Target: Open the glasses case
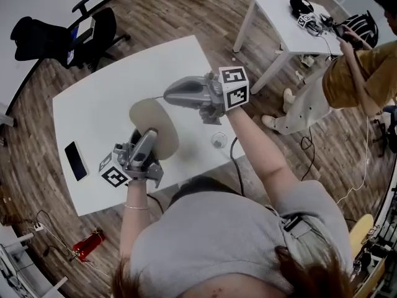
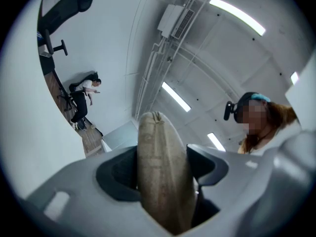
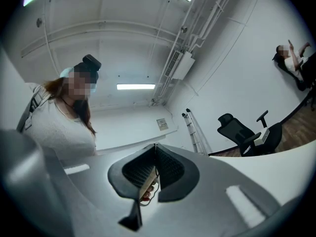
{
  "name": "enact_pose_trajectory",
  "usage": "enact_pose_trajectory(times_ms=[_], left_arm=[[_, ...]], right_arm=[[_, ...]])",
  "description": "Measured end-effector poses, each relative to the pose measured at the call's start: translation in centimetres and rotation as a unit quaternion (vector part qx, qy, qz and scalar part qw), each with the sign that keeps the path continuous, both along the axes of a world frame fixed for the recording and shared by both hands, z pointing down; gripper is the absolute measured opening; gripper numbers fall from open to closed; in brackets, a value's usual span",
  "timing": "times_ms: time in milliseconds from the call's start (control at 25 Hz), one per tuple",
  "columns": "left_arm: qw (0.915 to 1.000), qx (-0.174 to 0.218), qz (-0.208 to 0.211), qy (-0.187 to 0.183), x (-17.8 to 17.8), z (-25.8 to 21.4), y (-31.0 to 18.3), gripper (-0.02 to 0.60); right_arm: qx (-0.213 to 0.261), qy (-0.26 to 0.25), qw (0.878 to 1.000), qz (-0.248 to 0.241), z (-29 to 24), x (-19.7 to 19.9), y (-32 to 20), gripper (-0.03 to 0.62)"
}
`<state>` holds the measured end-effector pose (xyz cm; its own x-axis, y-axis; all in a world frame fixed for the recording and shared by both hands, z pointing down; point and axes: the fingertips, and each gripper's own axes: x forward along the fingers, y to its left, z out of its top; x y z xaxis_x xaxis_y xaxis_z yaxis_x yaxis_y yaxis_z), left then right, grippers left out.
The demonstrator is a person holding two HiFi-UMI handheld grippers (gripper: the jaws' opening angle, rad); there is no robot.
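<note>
Glasses case (image 1: 149, 113) in left tool (image 1: 149, 138)

You have two tools, left tool (image 1: 149, 135) and right tool (image 1: 169, 95); one glasses case (image 1: 146, 113); one phone (image 1: 76, 161); two counters, near counter (image 1: 93, 113) and far counter (image 1: 279, 23).

glasses case (image 2: 160, 169) base hidden, bystander (image 1: 363, 73) cropped

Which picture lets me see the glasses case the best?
The head view: the beige oval fabric glasses case shows most of its broad face there. The left gripper view shows only its thin edge, upright between the jaws. The right gripper view shows almost nothing of it.
</note>
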<state>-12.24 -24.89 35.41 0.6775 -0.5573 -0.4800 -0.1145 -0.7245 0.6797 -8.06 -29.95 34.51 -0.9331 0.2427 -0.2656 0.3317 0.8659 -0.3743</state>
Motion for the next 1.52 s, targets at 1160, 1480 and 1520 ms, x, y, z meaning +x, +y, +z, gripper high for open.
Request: enact_pose_trajectory(times_ms=[1160, 1480, 1520], left_arm=[[0.9940, -0.101, -0.026, 0.034, 1.9, 0.2, -6.6, 0.293], [0.9898, -0.122, -0.040, 0.060, 0.4, 0.5, -7.4, 0.293], [0.9895, -0.123, -0.042, 0.062, 0.3, 0.4, -7.5, 0.293]], right_arm=[[-0.016, 0.022, 0.989, 0.147, 5.3, 5.9, 2.3, 0.005], [-0.010, 0.046, 0.989, 0.142, 6.5, 5.4, 4.1, 0.005], [-0.012, 0.045, 0.989, 0.142, 6.5, 5.3, 4.2, 0.005]])
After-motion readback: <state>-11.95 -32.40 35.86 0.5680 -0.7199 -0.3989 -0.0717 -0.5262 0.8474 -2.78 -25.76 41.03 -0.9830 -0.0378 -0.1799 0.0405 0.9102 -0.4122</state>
